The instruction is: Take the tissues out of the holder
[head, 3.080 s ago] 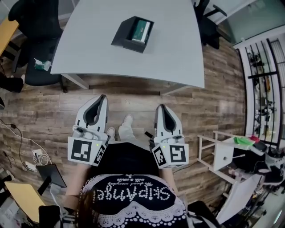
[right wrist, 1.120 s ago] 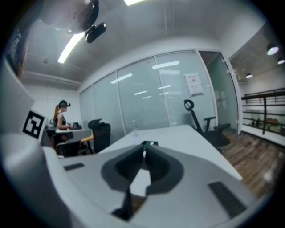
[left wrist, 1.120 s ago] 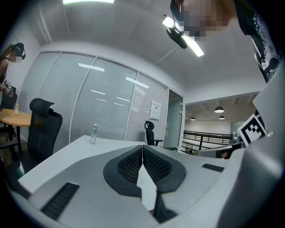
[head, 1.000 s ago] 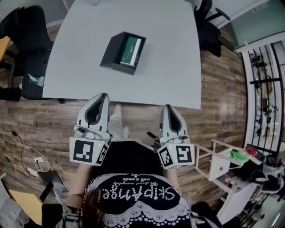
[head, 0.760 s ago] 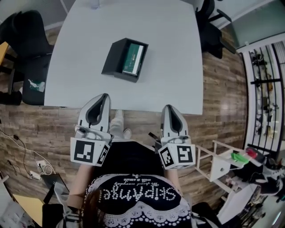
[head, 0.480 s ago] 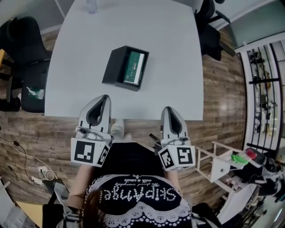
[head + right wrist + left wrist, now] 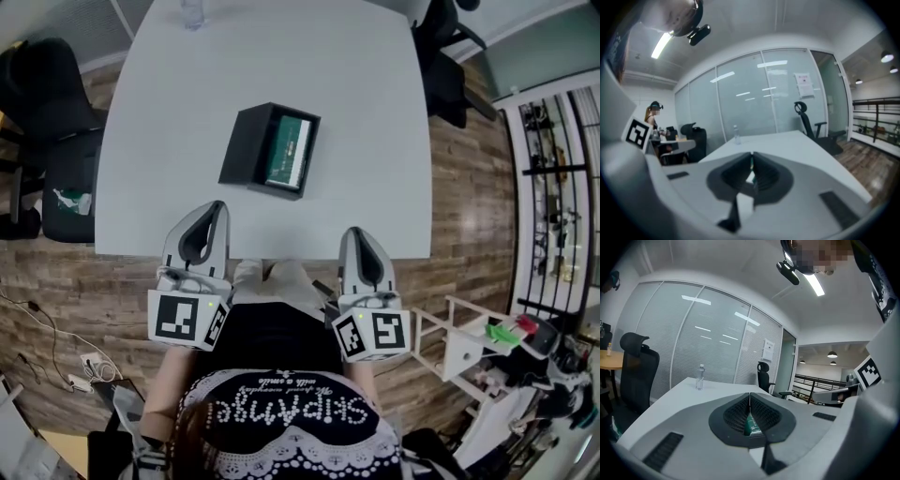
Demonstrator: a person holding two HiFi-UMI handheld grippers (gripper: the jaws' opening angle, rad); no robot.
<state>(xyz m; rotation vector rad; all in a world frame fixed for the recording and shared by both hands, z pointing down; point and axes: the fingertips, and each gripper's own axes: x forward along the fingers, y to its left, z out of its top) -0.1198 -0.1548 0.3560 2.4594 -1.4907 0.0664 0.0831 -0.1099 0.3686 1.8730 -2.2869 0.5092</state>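
A black open holder (image 7: 251,142) lies on the white table (image 7: 375,112), with a green tissue pack (image 7: 289,152) in its right half. My left gripper (image 7: 217,207) is shut and empty, its tip at the table's near edge, below and left of the holder. A sliver of the green pack (image 7: 751,425) shows behind the closed jaws in the left gripper view. My right gripper (image 7: 346,232) is level with it at the near edge, to the holder's lower right; its jaws meet at the tip (image 7: 751,155) with nothing between them.
A clear water bottle (image 7: 192,11) stands at the table's far end. Black office chairs sit to the left (image 7: 47,94) and at the far right (image 7: 448,66). A white shelf unit (image 7: 469,333) stands at my right on the wooden floor.
The table and holder have drawn nearer in the head view; both grippers now reach the table's near edge. Both stay shut and empty.
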